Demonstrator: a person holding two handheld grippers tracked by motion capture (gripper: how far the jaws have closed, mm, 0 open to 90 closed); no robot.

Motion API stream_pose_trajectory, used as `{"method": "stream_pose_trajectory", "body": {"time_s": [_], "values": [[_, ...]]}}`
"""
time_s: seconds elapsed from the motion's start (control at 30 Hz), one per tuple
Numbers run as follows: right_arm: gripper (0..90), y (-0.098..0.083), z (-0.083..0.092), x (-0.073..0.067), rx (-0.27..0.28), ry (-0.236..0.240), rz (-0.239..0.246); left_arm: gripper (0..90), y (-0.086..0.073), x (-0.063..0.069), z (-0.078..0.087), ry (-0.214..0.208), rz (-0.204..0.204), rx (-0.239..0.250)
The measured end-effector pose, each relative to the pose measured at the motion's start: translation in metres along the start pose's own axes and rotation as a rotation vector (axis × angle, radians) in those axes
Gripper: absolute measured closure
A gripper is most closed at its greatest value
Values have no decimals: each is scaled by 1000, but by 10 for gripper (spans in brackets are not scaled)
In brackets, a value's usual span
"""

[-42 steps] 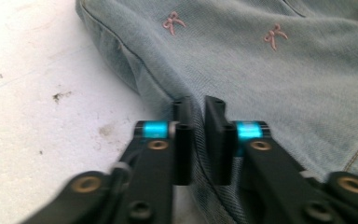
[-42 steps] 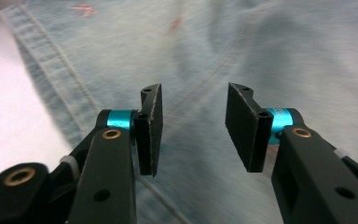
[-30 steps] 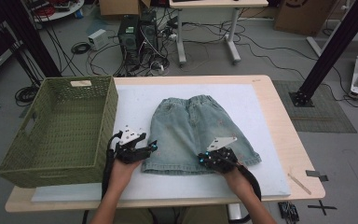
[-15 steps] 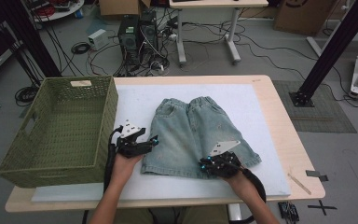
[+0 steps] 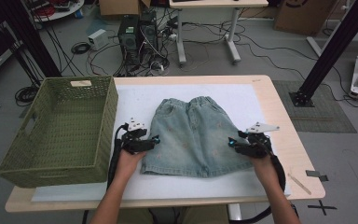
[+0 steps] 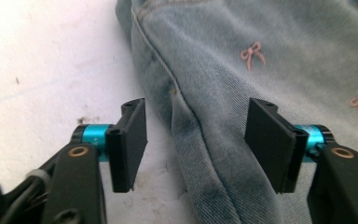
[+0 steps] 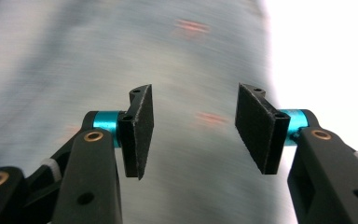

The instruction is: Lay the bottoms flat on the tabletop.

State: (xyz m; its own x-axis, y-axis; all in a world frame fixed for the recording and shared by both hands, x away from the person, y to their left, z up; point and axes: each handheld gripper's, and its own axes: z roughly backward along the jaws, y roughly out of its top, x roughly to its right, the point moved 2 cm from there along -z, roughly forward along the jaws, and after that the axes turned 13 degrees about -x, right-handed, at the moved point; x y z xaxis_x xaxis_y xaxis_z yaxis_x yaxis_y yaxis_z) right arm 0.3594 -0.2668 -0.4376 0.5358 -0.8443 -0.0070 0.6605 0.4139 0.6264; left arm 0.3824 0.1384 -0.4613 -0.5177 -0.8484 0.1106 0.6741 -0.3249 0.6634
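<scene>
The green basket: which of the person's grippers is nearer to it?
Left. The left gripper sits just beside the green basket, at the denim shorts' near edge; the right gripper is at their far edge.

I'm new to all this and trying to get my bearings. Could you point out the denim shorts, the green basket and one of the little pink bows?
denim shorts (image 5: 193,135), high view, middle of the fabric.
green woven basket (image 5: 107,116), high view, its right wall.
pink bow (image 6: 252,51), left gripper view, the bow's knot.

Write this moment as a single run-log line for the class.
scene: denim shorts flat on white mat | left tongs: open astride shorts' side seam | right tongs: open over denim, just been opening | basket: left of shorts
</scene>
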Motion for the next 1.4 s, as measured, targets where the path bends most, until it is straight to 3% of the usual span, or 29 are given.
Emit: {"method": "stream_pose_trajectory", "body": {"time_s": [0.17,0.3,0.33,0.4,0.57,0.97,1.03,1.1,1.13,1.2,1.27,1.4], "values": [[567,-10,-10,31,-87,-31,-77,574,1,2,-3,2,-11,-30],[752,-17,-16,34,-132,-3,-79,768,1,4,-3,6,-44,-35],[833,-18,-15,34,-122,0,-78,795,1,5,-3,9,-45,-34],[871,-19,-14,33,-118,-6,-69,826,0,5,-2,12,-42,-26],[891,-22,-7,29,-140,-52,-37,844,-5,4,3,28,-36,-22],[892,-37,12,25,-153,-87,-15,847,-15,7,12,-18,-29,-15],[890,-37,13,24,-147,-87,-13,838,-13,8,11,-18,-40,-7],[870,-34,12,24,-134,-75,-4,740,-10,8,12,-18,-37,18],[834,-33,12,24,-125,-65,-1,656,-8,7,12,-27,-31,47],[635,-29,11,26,-83,-40,9,534,-4,6,12,-53,-48,73],[578,-24,9,26,-59,-25,8,418,1,6,11,-65,-61,78],[442,-11,5,26,-13,2,50,379,12,8,10,-91,-93,120]]}}
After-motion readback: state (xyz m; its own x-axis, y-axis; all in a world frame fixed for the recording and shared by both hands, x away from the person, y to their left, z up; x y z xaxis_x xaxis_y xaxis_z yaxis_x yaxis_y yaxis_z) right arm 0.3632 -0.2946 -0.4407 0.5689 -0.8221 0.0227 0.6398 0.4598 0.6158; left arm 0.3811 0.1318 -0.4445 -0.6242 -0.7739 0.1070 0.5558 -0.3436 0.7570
